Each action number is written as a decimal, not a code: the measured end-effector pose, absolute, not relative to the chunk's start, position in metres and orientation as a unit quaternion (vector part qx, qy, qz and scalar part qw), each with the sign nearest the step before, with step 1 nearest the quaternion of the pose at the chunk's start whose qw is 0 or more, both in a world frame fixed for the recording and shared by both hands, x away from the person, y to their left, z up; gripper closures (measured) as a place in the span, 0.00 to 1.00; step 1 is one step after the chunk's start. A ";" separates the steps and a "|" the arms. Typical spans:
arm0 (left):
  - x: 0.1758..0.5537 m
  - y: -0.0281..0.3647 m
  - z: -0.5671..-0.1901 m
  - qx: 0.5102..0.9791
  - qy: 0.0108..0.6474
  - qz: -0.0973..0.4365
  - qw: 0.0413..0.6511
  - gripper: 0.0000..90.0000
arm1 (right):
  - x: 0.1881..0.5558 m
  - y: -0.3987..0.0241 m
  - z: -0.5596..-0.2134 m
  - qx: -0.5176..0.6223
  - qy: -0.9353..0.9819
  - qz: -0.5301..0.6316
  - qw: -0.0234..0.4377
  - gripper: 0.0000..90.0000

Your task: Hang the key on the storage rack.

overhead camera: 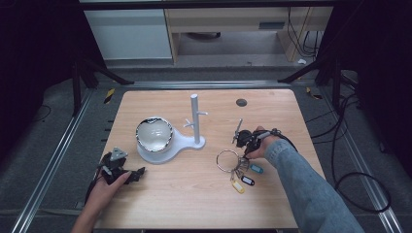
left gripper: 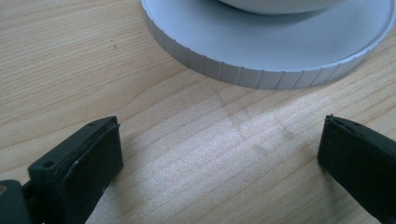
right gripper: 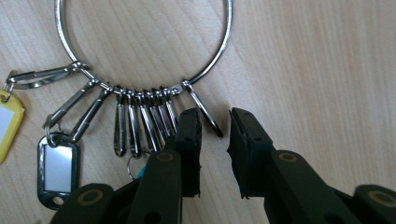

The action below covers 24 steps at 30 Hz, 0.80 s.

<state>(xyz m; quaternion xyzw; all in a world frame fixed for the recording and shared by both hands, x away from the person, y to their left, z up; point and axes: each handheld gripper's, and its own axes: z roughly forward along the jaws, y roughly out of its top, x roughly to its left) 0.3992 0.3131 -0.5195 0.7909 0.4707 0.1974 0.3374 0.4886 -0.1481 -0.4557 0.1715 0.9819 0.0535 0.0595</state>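
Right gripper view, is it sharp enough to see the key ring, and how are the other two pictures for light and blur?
Right gripper view: key ring and clips crisp, light glinting off the metal, right gripper jaws slightly soft. Left gripper view: wood grain sharp, a bright sheen between the jaws, white base evenly lit. High view: table well lit, surroundings dark, small tags soft.

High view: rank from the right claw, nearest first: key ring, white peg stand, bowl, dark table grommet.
From the right claw:
1. Large metal key ring with coloured tags, just below it.
2. White upright peg stand, to its left.
3. Dark round table grommet, beyond it; close call with the stand.
4. White bowl, farthest left.
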 end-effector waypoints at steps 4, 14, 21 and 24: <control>0.399 0.313 -0.520 0.791 0.471 0.198 0.337 0.00 | 0.490 -0.144 -0.458 0.167 0.984 0.047 0.052 0.91; 0.399 0.313 -0.519 0.791 0.470 0.197 0.337 0.00 | 0.490 -0.163 -0.452 0.221 0.974 0.033 0.047 0.98; 0.399 0.313 -0.520 0.791 0.470 0.198 0.337 0.00 | 0.484 -0.186 -0.453 0.236 0.970 0.035 0.052 0.95; 0.399 0.313 -0.519 0.791 0.470 0.197 0.338 0.00 | 0.484 -0.186 -0.455 0.234 0.970 0.043 0.050 0.90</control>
